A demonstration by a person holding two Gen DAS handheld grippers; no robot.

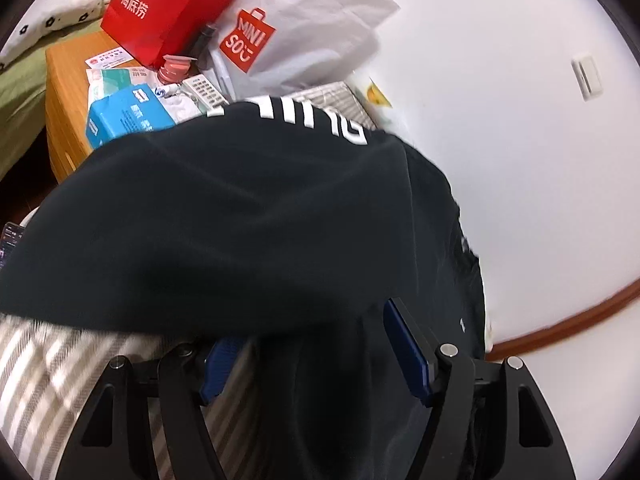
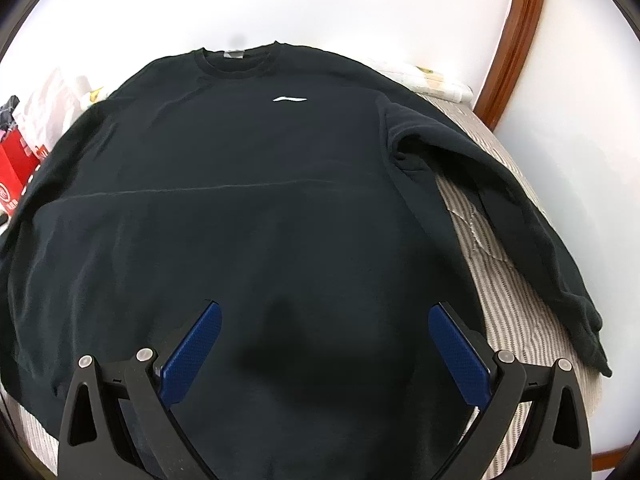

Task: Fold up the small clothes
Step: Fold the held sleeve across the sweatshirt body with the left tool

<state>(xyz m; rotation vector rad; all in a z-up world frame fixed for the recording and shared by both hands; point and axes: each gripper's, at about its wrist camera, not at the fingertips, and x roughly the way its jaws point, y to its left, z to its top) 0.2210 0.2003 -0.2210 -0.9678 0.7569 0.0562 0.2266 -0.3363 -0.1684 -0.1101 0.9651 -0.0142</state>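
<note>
We see the black sweatshirt (image 2: pixel 256 184) flat on the striped bed (image 2: pixel 516 312), right sleeve unfolded, left sleeve (image 1: pixel 240 216) half over. Both tools, left (image 1: pixel 316 356) and right (image 2: pixel 324 352), stand apart, gripping nothing; most folding remains.

white wall (image 1: pixel 500 140) | brown baseboard (image 1: pixel 560 326) | wooden nightstand (image 1: pixel 66 120)

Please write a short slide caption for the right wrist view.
Open right tongs hover over a black sweatshirt spread flat on a striped bed.
</note>
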